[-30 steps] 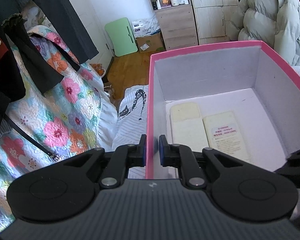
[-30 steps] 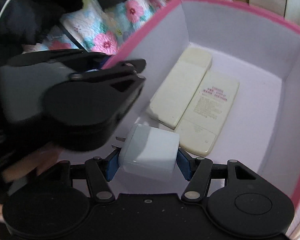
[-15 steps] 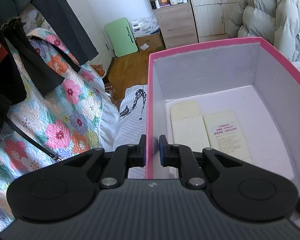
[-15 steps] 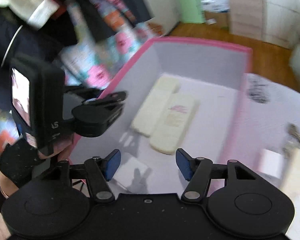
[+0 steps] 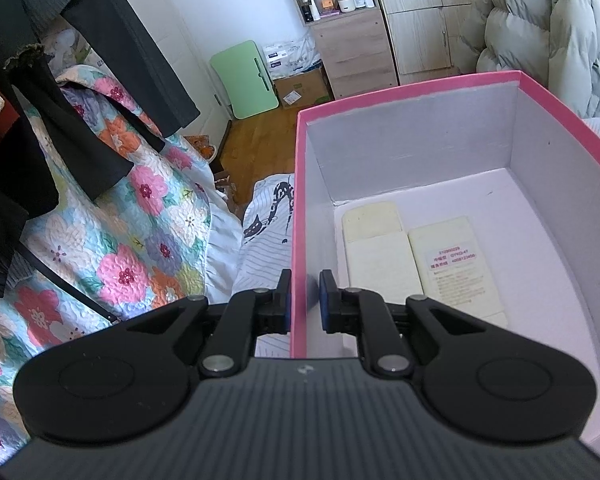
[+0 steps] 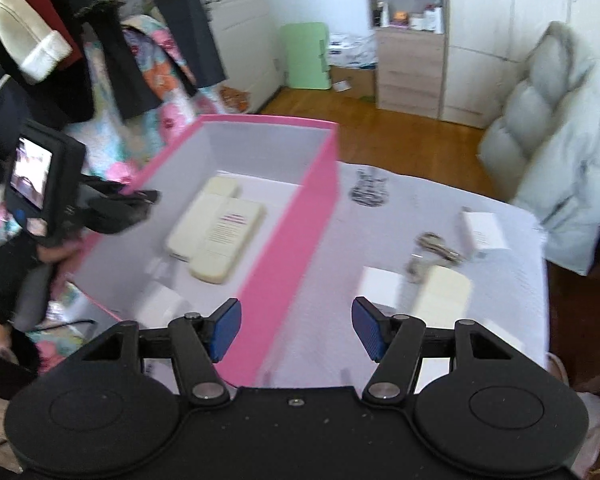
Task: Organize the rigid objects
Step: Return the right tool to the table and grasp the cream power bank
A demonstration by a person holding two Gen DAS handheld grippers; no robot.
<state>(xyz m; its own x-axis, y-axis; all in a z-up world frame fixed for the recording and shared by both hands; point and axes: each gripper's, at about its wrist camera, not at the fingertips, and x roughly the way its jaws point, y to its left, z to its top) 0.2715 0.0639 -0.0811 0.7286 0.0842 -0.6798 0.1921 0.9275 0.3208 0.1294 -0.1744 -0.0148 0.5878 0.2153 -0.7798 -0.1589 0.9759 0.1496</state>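
The pink box (image 5: 400,92) with a white inside holds two cream remotes (image 5: 416,260) lying side by side. My left gripper (image 5: 305,300) is shut on the box's left wall. In the right wrist view the same box (image 6: 300,216) holds the remotes (image 6: 216,232) and a white charger block (image 6: 160,304) at its near corner. My right gripper (image 6: 296,328) is open and empty, hanging above the box's right wall and the white cloth.
On the white cloth (image 6: 340,240) right of the box lie a cream remote (image 6: 444,296), a white square block (image 6: 380,282), a bunch of keys (image 6: 436,244) and a white adapter (image 6: 482,230). A floral quilt (image 5: 132,240) is left; a padded coat (image 6: 560,160) is right.
My right gripper let go of the white charger block, which now lies in the box, then rose and moved right out of the box. The left gripper kept its hold.
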